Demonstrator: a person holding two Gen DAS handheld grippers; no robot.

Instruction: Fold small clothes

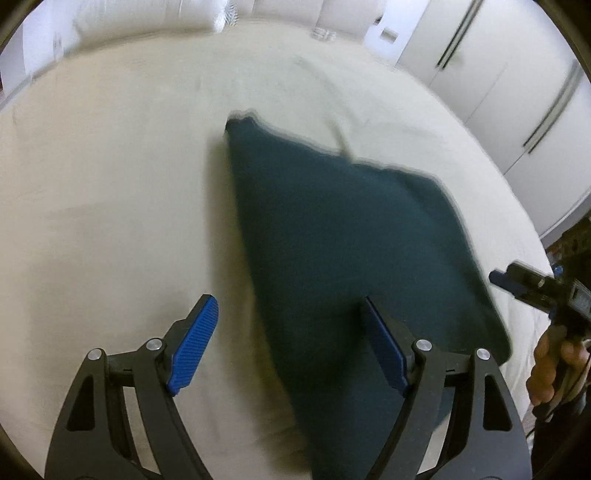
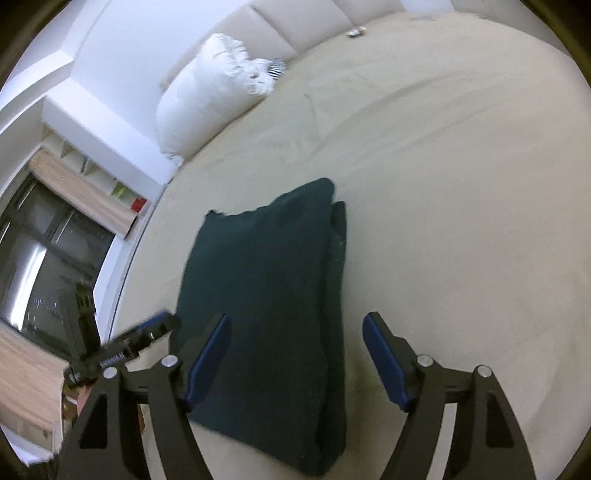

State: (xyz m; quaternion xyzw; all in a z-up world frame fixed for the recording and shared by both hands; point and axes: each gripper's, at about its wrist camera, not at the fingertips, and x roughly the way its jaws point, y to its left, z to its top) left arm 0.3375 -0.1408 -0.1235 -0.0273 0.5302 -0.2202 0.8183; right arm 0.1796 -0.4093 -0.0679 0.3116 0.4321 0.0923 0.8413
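A dark teal garment, folded into a thick rectangle, lies flat on the beige bed sheet. My left gripper hovers open over its near left edge: the right finger is above the cloth and the left finger above bare sheet. The right wrist view shows the same garment running away from my right gripper, which stands open above its near end without pressing it. Each gripper also shows in the other's view: the right gripper in a hand, the left gripper at the bed's left edge.
A white pillow bundle rests against the padded headboard at the far end. White wardrobe doors stand beyond the bed's right side. A dark window and a shelf lie past the left edge. Wide stretches of sheet surround the garment.
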